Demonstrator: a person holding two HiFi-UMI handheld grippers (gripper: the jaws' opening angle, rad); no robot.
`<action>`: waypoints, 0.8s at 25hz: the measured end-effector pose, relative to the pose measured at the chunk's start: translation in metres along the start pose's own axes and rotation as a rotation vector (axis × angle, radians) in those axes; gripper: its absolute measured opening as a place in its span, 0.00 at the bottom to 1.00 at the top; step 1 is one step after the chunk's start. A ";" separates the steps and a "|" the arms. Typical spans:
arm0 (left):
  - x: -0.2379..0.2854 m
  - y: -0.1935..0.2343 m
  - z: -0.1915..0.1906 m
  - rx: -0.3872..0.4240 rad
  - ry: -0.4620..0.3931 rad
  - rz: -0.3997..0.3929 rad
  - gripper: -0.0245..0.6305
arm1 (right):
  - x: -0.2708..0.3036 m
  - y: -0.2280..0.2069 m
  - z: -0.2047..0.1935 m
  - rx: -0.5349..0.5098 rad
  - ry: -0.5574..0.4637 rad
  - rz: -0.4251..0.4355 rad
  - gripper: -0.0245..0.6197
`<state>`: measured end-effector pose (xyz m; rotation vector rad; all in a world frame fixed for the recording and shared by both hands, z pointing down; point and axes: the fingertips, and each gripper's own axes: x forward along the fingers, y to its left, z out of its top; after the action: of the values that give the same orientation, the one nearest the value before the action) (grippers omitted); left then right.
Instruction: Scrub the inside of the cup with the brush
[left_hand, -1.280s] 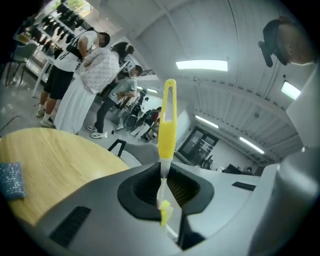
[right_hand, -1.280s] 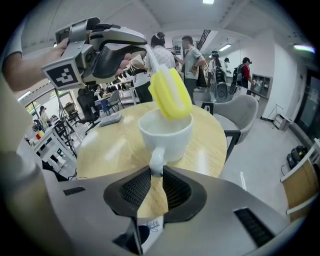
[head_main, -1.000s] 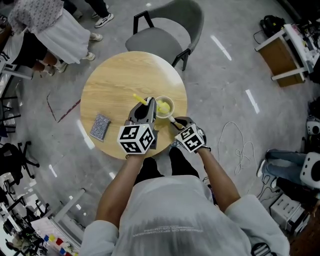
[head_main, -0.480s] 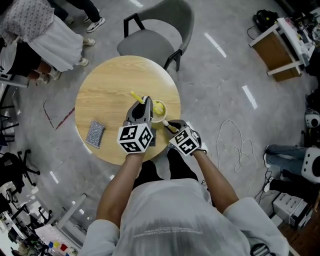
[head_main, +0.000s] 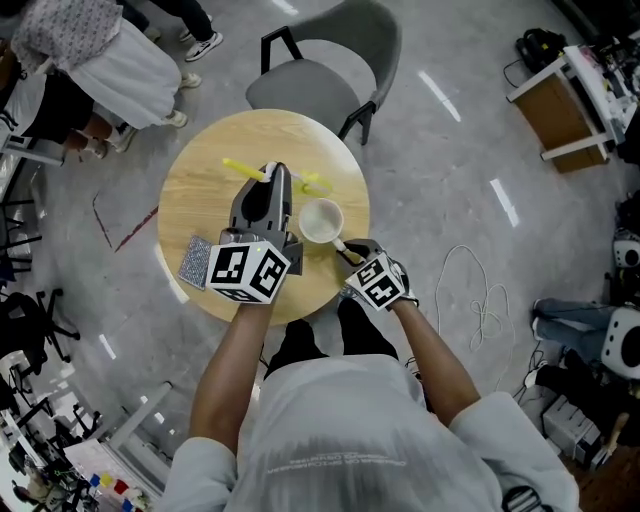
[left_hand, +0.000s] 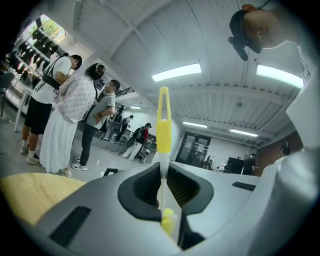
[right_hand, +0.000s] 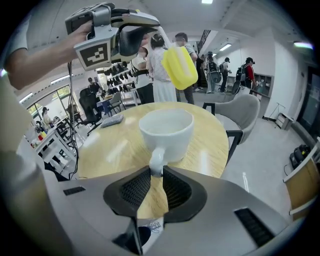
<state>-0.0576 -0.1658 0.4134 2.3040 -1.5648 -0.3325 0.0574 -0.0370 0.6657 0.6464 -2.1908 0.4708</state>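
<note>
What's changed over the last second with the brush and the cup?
The left tool lifted the brush out of the cup; its yellow head is now clear of the rim, over the table. The right tool kept its grip on the cup's handle, and the cup stayed where it was.

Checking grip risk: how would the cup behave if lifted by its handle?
The cup looks glazed ceramic: probably rigid, heavyish, breakable. The right gripper pinches only the slim handle, so it may pivot or slip. Standing upright on the table, it seems unlikely to tip.
</note>
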 end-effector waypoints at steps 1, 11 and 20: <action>0.000 -0.002 0.001 0.000 0.008 -0.024 0.11 | 0.000 -0.001 0.000 -0.001 0.001 -0.001 0.20; -0.006 -0.013 -0.087 0.066 0.282 -0.196 0.11 | 0.003 0.000 0.003 0.009 -0.008 -0.001 0.20; -0.001 0.001 -0.126 0.118 0.326 -0.138 0.11 | 0.000 0.000 0.004 0.029 -0.027 0.002 0.20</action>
<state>-0.0120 -0.1470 0.5297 2.4126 -1.3002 0.1035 0.0550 -0.0390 0.6632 0.6703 -2.2136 0.4984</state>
